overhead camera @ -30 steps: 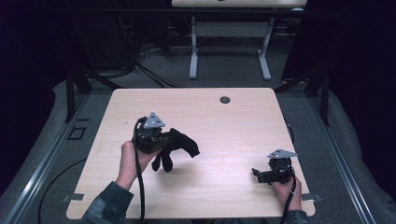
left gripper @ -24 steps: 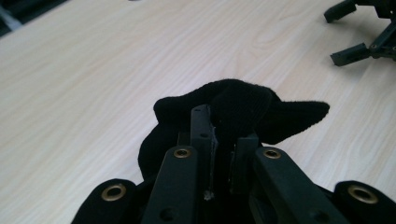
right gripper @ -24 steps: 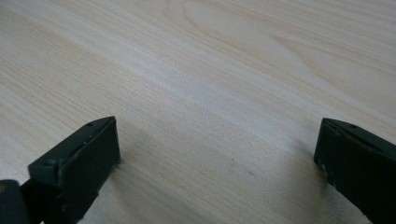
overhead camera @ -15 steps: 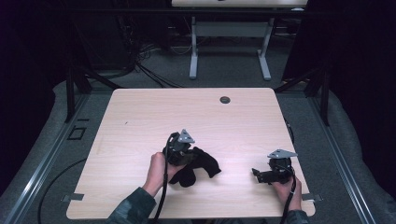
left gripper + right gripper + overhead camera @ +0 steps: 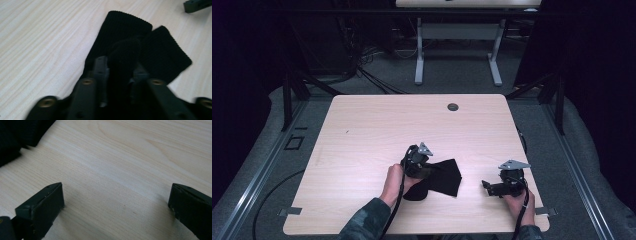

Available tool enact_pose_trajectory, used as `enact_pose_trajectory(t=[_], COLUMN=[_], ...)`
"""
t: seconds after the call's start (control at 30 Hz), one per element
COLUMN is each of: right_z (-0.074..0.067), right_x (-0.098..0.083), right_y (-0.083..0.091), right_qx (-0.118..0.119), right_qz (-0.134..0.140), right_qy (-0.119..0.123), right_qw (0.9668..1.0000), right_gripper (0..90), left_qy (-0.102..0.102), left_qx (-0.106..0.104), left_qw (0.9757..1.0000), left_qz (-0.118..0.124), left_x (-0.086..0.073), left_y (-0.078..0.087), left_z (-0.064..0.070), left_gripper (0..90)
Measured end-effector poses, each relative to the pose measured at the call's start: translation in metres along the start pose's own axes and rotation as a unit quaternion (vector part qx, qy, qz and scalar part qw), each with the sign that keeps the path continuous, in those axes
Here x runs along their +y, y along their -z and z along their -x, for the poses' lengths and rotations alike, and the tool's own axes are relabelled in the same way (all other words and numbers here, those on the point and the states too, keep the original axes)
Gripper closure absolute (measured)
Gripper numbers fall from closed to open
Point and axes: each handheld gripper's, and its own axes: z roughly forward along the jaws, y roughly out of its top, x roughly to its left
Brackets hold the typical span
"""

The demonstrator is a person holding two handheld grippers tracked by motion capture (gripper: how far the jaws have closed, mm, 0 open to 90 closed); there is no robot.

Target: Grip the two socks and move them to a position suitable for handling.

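Note:
A black ribbed cloth [image 5: 446,176] lies flat on the wooden table [image 5: 377,125], near its front edge at the middle. My left gripper [image 5: 428,172] rests low on the cloth's left part. In the left gripper view a raised fold of the cloth [image 5: 130,32] stands between the jaws of this gripper [image 5: 119,65], which have just been opening and stand a little apart. My right gripper [image 5: 486,186] sits on the table to the right, pointing left at the cloth. Its jaws [image 5: 116,195] stand wide open over bare wood, and a corner of the cloth [image 5: 15,135] shows beyond them.
A dark round grommet hole [image 5: 453,107] sits near the table's far edge. Beyond the table stand the white legs of another desk [image 5: 457,50], with cables on the floor. The table's left and far parts are bare wood.
My left hand has carried the cloth right and down from the table's left to its front middle. The cloth, bunched before, now lies spread on the wood. The right gripper has kept still.

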Motion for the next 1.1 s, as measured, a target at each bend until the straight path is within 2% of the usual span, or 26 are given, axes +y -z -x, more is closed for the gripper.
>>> enact_pose_trajectory(t=[0.07,0.17,0.23,0.3,0.4,0.57,0.67,0.77,0.83,0.87,0.97,1.1], right_z=[0.000,0.000,0.000,0.000,0.000,0.000,0.000,-0.001,0.000,-0.001,0.000,-0.003], right_x=[0.000,0.000,0.000,0.000,0.000,0.001,0.001,0.002,0.003,0.003,0.006,0.014], right_y=[0.000,0.000,0.000,0.000,0.000,0.001,0.001,0.001,0.001,0.001,0.002,0.004], right_qx=[0.000,-0.001,-0.001,-0.001,-0.002,-0.004,-0.007,-0.010,-0.011,-0.012,0.008,0.037], right_qz=[0.000,-0.001,-0.001,-0.001,-0.003,-0.005,-0.005,-0.007,-0.015,-0.009,-0.008,-0.006], right_qy=[0.000,0.000,-0.001,-0.001,-0.001,-0.004,-0.005,-0.008,-0.008,-0.017,-0.041,-0.058], right_qw=[1.0000,1.0000,1.0000,1.0000,1.0000,1.0000,0.9999,0.9999,0.9998,0.9997,0.9991,0.9976], right_gripper=[0.0,0.0,0.0,0.0,0.0,0.2,0.5,1.5,2.2,2.2,4.2,5.9], left_qy=[0.002,0.002,0.001,0.008,0.020,0.044,0.065,0.092,0.099,0.104,0.108,0.120], left_qx=[0.001,0.006,0.005,0.007,0.011,0.030,0.039,0.044,0.051,0.051,0.058,0.060], left_qw=[1.0000,0.9996,0.9992,0.9982,0.9965,0.9953,0.9935,0.9905,0.9895,0.9891,0.9884,0.9866], left_qz=[0.009,0.026,0.041,0.059,0.080,0.081,0.084,0.093,0.093,0.091,0.090,0.093], left_x=[0.000,-0.002,-0.004,-0.008,-0.017,-0.038,-0.053,-0.068,-0.077,-0.081,-0.089,-0.098], left_y=[0.003,0.016,0.029,0.042,0.058,0.075,0.084,0.091,0.094,0.096,0.099,0.098], left_z=[0.000,0.001,0.001,0.001,-0.003,-0.012,-0.018,-0.023,-0.026,-0.027,-0.030,-0.032], left_gripper=[49.9,29.5,22.5,17.9,15.3,13.1,10.7,9.0,8.6,8.6,8.6,8.6])
